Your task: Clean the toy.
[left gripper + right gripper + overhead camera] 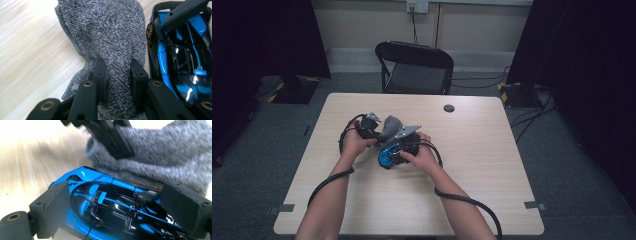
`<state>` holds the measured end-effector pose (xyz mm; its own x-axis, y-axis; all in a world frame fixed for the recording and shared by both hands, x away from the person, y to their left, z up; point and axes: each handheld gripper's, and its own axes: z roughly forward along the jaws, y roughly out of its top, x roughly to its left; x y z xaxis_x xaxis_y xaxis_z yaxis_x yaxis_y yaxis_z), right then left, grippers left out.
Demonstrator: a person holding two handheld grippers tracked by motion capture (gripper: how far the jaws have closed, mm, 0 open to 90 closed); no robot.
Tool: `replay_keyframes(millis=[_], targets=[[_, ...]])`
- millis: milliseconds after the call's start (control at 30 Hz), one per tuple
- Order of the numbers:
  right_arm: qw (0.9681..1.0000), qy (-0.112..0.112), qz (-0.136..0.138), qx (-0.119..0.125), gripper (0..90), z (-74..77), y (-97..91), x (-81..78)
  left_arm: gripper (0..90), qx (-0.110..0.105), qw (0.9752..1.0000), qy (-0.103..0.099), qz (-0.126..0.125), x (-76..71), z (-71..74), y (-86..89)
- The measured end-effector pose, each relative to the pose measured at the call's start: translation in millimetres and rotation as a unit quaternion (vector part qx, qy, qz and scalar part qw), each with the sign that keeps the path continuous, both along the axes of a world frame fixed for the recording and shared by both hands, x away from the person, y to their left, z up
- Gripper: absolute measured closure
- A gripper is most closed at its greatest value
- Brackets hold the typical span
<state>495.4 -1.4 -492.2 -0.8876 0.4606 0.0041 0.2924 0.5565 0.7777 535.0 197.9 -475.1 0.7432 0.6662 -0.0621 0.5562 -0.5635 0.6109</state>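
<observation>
High view shows the left tongs (377,127) clamped on a grey terry cloth (110,42) beside a glossy blue-and-black toy car (112,207), held by the right tongs (398,150) mid-tabletop (492,165); wiping seems underway; next, drag the cloth rightward over the car.
</observation>
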Motion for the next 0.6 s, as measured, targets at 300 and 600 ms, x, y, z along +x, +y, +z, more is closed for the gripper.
replay_keyframes(millis=[300,600], targets=[[0.9999,-0.002,0.002,0.011,8.5,-2.0,-2.2,0.6,58.1,-0.033,0.9986,-0.03,0.027,3.6,-9.4,-13.2],[0.9999,-0.004,0.001,0.012,8.4,-2.5,-2.0,-0.3,63.2,-0.012,0.9994,-0.03,-0.01,6.6,-10.1,-24.3]])
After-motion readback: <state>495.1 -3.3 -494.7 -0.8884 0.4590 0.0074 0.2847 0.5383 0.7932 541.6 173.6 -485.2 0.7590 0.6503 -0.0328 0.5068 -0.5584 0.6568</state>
